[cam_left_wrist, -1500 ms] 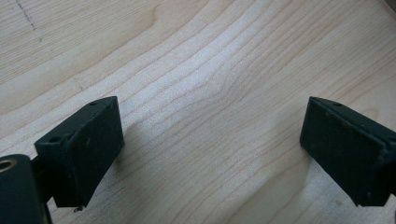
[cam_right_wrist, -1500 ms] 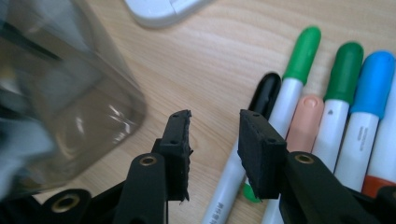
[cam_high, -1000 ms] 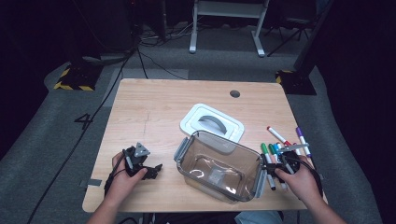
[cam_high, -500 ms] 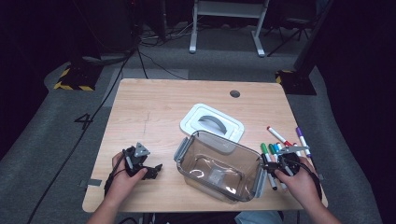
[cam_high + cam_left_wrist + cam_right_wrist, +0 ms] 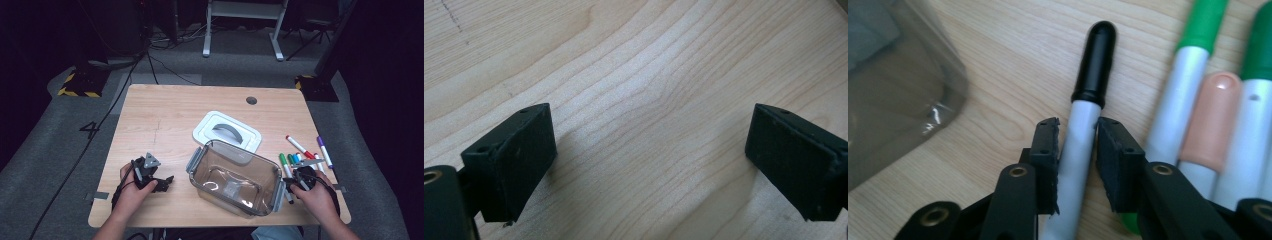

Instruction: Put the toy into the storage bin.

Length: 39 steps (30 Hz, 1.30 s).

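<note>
Black-capped marker (image 5: 1083, 130): we judge it light, rigid and smooth, so it may slip; the grey barrel just below the cap looks the best hold. Right hand-held gripper (image 5: 1077, 150) has just been closing on that barrel, pads touching it. It lies on the desk (image 5: 165, 120), at 3 o'clock from the clear container (image 5: 235, 176). Left hand-held gripper (image 5: 649, 150) wide open, empty.

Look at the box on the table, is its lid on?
No, the clear box stands open, and the white lid lies on the table just behind it.
</note>
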Available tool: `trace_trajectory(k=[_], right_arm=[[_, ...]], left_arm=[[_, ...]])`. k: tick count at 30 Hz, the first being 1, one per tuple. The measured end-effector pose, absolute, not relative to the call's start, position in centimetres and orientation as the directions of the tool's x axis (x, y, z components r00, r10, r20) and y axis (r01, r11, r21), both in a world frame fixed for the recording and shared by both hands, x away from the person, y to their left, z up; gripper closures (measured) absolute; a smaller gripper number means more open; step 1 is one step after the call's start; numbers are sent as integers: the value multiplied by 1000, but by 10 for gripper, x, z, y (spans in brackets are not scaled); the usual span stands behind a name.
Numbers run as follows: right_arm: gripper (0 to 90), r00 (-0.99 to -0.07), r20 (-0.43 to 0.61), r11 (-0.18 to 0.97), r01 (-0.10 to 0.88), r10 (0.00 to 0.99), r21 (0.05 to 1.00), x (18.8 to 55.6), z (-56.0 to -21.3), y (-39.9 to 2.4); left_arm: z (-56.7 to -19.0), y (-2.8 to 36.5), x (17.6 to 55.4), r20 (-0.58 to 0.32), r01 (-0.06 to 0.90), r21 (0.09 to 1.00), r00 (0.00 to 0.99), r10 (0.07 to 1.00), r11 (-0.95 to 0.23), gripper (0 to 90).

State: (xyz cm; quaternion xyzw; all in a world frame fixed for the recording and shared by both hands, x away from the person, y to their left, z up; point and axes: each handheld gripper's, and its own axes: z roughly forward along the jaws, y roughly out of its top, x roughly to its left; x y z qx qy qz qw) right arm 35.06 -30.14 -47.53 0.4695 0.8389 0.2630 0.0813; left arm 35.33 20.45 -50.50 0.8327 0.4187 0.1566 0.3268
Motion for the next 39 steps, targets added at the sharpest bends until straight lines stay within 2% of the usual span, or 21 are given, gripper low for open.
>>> trace_trajectory(k=[4,9,17,22,28,35,39], right_arm=[[764,-561,90,439,729,823,526,350,-476,-296],[770,-553,77,435,727,830,531,350,-476,-293],[771,-525,122,389,748,842,538,352,-470,-295],[771,-524,149,366,744,838,558,357,-449,-303],[771,-535,117,372,713,837,594,363,-416,-306],[771,-543,127,364,700,830,615,368,-389,-308],[771,-552,161,344,695,818,632,370,-372,-308]], left_arm=[[-505,205,353,-13,595,675,600,800,-436,66],[-505,205,353,-14,595,675,601,799,-436,66],[-505,205,353,-13,595,675,600,800,-435,66],[-505,205,353,-10,593,676,601,800,-437,66],[-505,204,353,-16,597,676,599,800,-433,66],[-505,204,355,-14,596,674,603,798,-438,55],[-505,203,357,-13,594,673,606,796,-441,43]])
